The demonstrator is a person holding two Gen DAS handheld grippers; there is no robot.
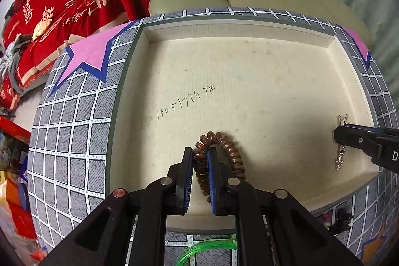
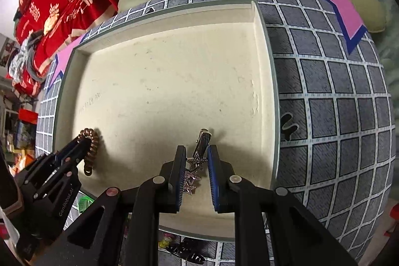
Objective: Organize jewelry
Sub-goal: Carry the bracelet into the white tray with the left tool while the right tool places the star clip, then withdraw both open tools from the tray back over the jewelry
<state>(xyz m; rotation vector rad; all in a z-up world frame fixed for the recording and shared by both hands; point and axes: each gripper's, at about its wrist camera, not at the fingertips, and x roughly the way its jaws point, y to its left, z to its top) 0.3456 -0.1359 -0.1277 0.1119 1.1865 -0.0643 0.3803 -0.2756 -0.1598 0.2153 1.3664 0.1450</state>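
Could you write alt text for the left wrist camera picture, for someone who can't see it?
The left gripper pinches a brown spiral hair tie over a shallow cream tray on a grey checked cloth. The right gripper holds a silver hair clip.

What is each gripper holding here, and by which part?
The left gripper pinches one side of the brown coil hair tie's loop. The right gripper straddles the star hair clip mid-length; firm contact cannot be told.

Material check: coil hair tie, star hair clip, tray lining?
Coil hair tie: glossy brown plastic, likely; shiny spiral coils. Star hair clip: silvery metal with small sparkling stones, apparently. Tray lining: matte cream fabric or paper, faint weave, pen marks.
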